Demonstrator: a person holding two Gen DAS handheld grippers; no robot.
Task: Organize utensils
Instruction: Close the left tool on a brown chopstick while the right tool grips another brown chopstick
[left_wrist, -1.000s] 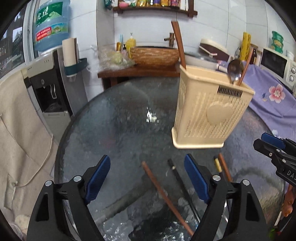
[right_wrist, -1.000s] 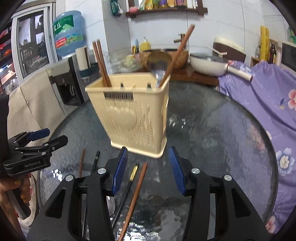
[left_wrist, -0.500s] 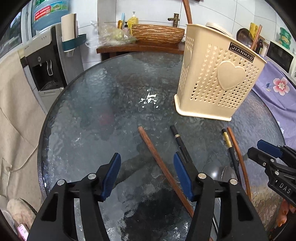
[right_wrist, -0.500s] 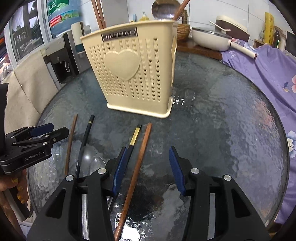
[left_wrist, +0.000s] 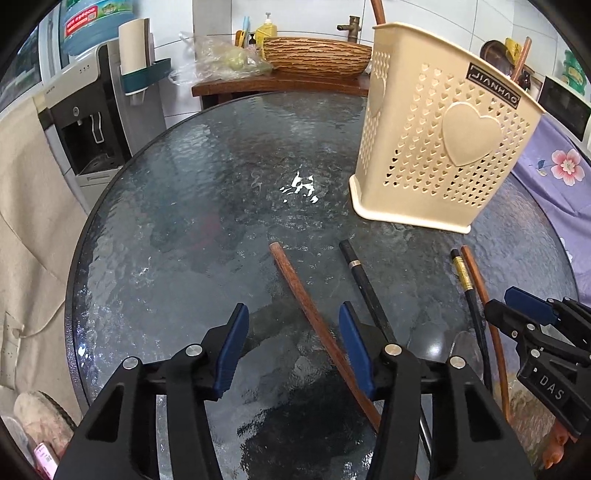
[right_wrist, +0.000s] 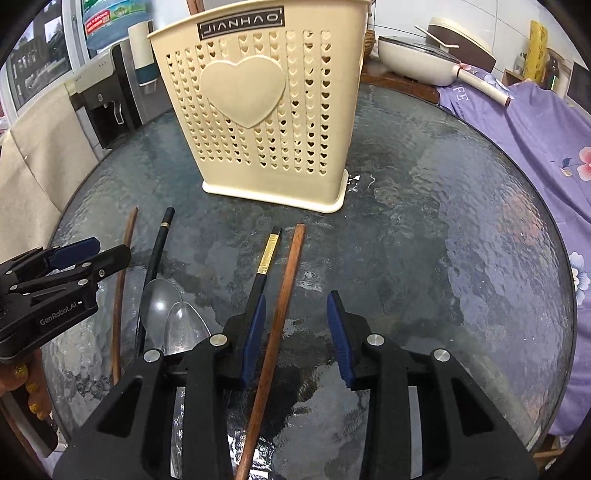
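Dark rippled glass of the round table (left_wrist: 155, 229) carries loose chopsticks in front of the cream holder (right_wrist: 258, 110). Both grippers are closing with nothing pinched yet. The left gripper (left_wrist: 293, 347) straddles a brown chopstick (left_wrist: 306, 314) near its right pad; the right gripper (right_wrist: 295, 332) straddles another brown stick (right_wrist: 280, 306) near its left pad. Each would do best to centre first, so the stick doesn't roll.

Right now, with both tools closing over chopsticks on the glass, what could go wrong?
The left tool is closing with the brown chopstick off-centre between its pads, so it may roll away. The right tool, also closing around its brown chopstick, has the black gold-banded chopstick beside its pad and might catch it.
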